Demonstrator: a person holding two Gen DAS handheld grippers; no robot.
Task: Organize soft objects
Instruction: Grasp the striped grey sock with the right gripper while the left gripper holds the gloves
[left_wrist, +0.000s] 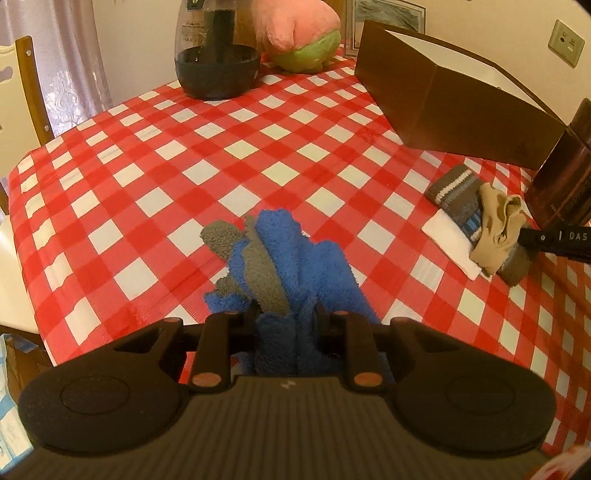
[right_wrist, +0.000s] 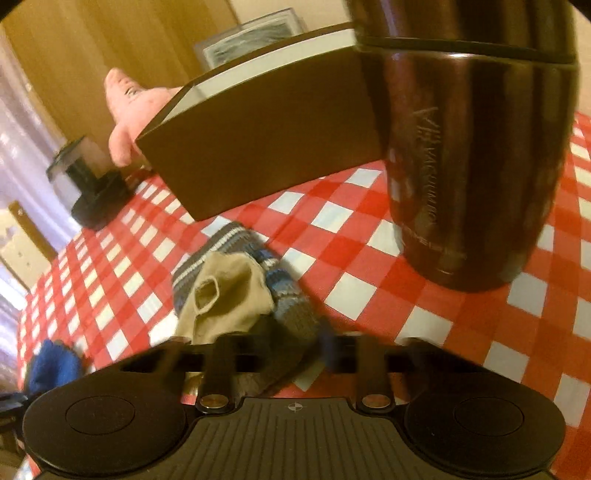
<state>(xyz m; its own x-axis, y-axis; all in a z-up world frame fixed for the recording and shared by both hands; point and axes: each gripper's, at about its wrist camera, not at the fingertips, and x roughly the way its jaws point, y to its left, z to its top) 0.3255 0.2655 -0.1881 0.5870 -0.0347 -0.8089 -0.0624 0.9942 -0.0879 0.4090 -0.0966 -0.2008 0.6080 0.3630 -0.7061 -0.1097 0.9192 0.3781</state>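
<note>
Fluffy blue-and-grey cloth (left_wrist: 273, 266) sits nearest the left wrist lens, bunched between the fingers of the left gripper (left_wrist: 286, 314), which are clamped on it; the rest of it trails toward 12 o'clock across the red-checked tablecloth (left_wrist: 147, 147). From that view, at 3 o'clock, a striped knit sock (left_wrist: 456, 195) lies on a white folded cloth (left_wrist: 447, 236) with a beige sock (left_wrist: 498, 225) draped over it, and a dark finger of the right gripper (left_wrist: 554, 238) reaches in at their edge.

On the right wrist view, the right gripper (right_wrist: 291, 350) is blurred; its jaws appear drawn in around the near end of the striped sock and the beige sock's (right_wrist: 225, 295) hem, but whether the pads press on fabric I cannot tell.

My reading: both hands are at the picking-up stage, each taking a soft item. Next would come a firm hold, then carrying toward the open brown box (left_wrist: 461, 103) at 1 o'clock, probably the destination.

Only the left view shows the white cloth and the pink plush's green base (left_wrist: 306, 51). Only the right view shows the dark metal flask (right_wrist: 476, 166) in full, standing just beside the socks.
</note>
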